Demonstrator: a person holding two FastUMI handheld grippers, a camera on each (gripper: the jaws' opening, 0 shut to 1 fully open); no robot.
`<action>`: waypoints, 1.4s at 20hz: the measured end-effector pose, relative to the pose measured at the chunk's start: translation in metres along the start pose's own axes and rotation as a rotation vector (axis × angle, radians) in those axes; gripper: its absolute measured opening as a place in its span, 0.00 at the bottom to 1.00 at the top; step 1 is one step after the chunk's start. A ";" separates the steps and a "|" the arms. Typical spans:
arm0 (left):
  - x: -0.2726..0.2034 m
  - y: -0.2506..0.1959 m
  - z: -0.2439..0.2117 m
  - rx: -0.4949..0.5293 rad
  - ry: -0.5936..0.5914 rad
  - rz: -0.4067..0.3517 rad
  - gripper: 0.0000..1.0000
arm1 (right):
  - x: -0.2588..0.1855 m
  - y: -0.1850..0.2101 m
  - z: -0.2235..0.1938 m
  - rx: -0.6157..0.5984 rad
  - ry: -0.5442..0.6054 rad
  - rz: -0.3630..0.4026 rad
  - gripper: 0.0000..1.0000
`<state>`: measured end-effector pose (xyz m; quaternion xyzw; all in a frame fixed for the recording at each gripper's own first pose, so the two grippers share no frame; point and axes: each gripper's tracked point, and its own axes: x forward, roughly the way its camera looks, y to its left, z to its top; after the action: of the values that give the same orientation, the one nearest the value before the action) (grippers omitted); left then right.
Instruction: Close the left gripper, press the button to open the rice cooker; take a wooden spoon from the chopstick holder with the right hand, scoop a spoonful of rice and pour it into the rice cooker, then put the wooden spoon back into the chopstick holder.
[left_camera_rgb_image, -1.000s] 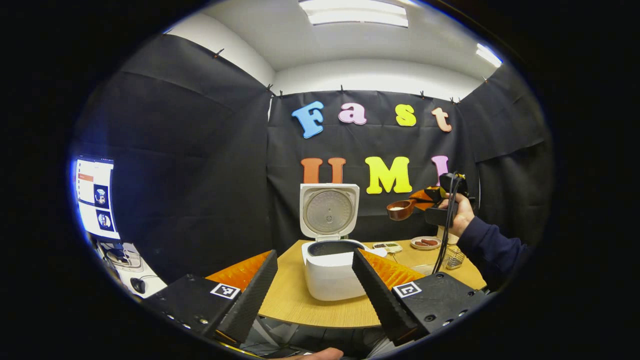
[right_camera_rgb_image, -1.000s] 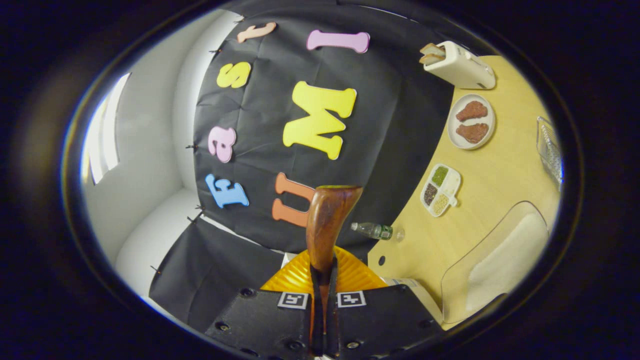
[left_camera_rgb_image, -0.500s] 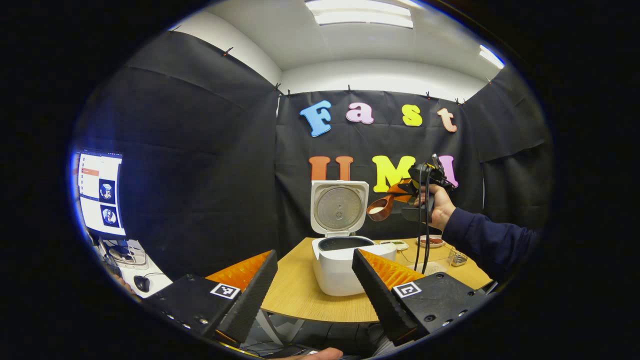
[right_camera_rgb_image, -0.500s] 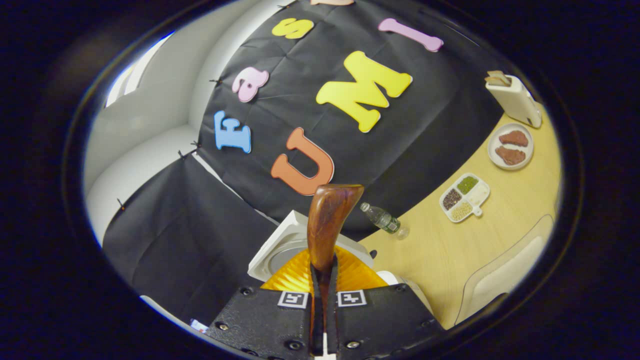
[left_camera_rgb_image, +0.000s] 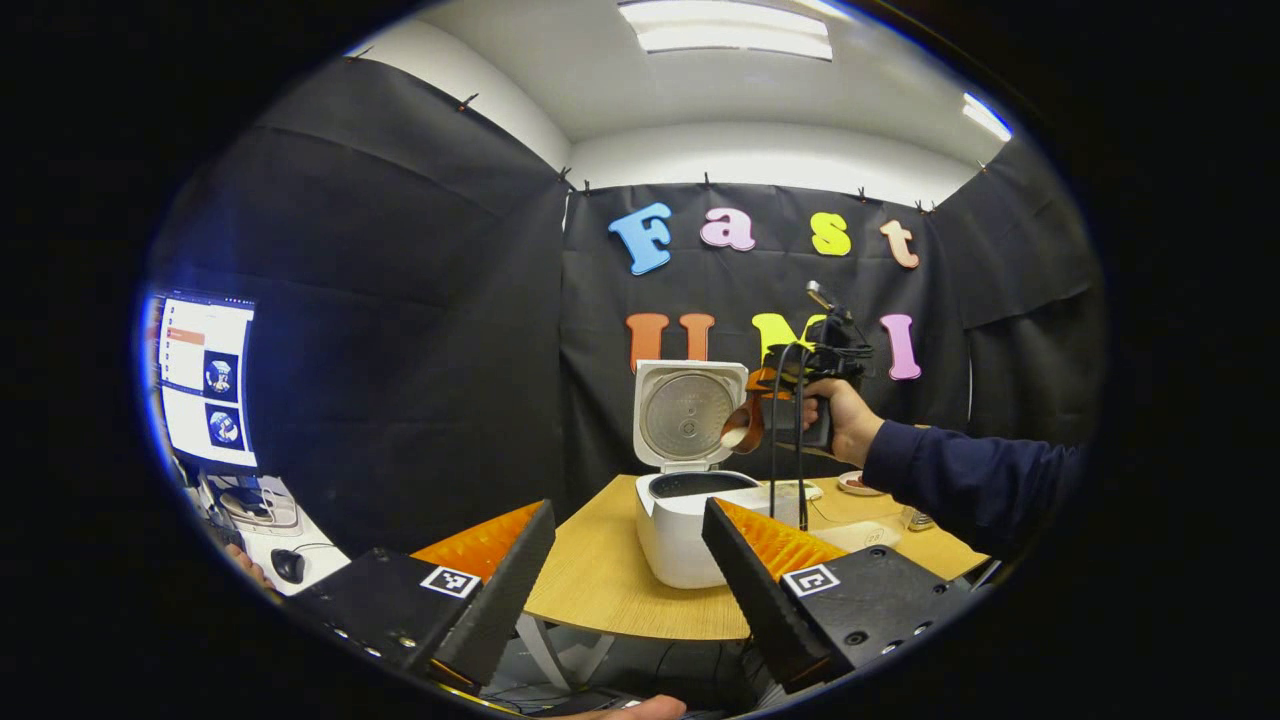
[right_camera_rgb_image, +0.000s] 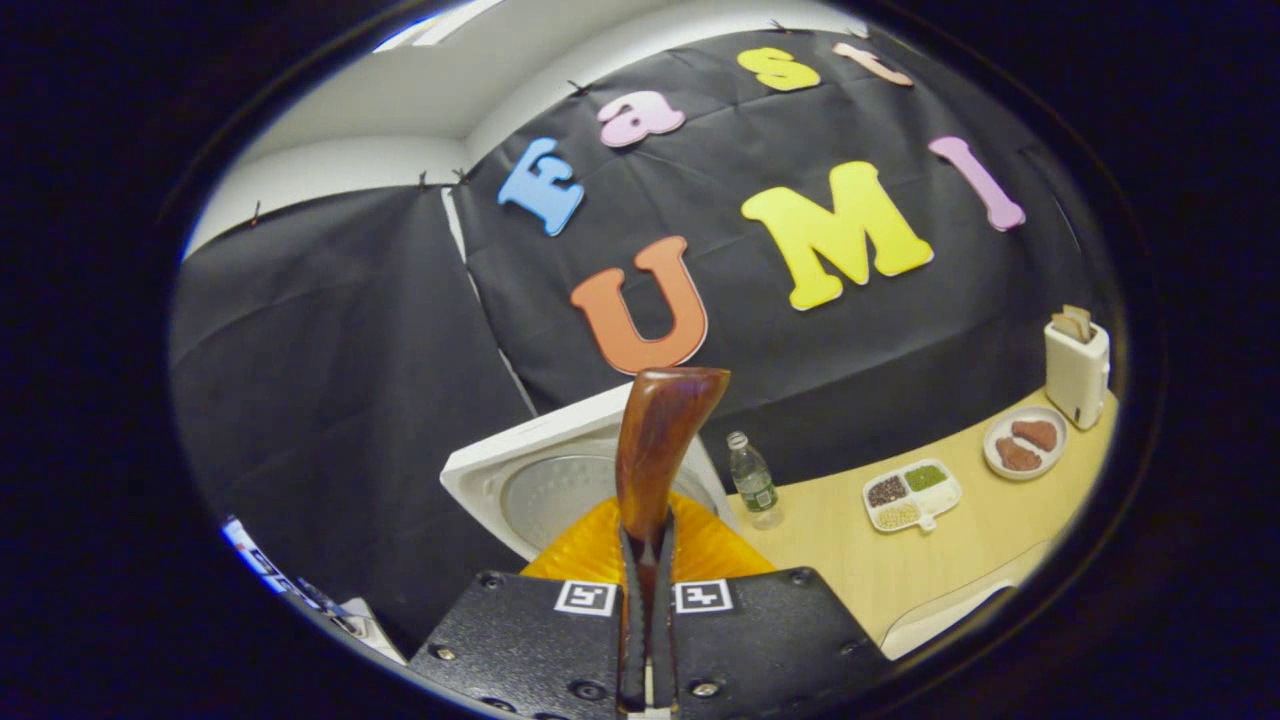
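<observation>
r tool (right_camera_rgb_image: 645, 640) pinching wooden spoon (right_camera_rgb_image: 655, 445) — held above open rice cooker (left_camera_rgb_image: 690, 510); l tool (left_camera_rgb_image: 628, 560) spread, low.

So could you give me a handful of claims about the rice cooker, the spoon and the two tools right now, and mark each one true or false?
1. The white rice cooker has its lid raised. True.
2. The brown wooden spoon lies on the light wooden table. False: the right tool clamps its handle, holding it in the air.
3. The spoon's bowl is tipped beside the cooker's open lid. True.
4. The left tool is shut on the cooker's button. False: its fingers stand apart, short of the cooker.
5. A clear plastic bottle stands upright on the table. True.
</observation>
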<state>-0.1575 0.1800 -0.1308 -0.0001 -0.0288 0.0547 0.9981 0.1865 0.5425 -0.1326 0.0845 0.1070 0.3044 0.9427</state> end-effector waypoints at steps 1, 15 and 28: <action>0.000 -0.002 -0.001 -0.002 0.003 -0.006 0.94 | -0.001 0.008 -0.003 -0.051 -0.004 0.007 0.08; 0.002 -0.002 -0.012 -0.005 0.019 -0.013 0.95 | -0.004 0.051 -0.038 -0.710 -0.089 -0.022 0.08; 0.016 -0.041 -0.009 0.016 0.028 -0.041 0.95 | -0.051 -0.023 0.015 -0.691 -0.122 -0.137 0.08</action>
<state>-0.1368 0.1408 -0.1392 0.0076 -0.0143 0.0343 0.9993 0.1632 0.4925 -0.1158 -0.2288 -0.0534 0.2533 0.9384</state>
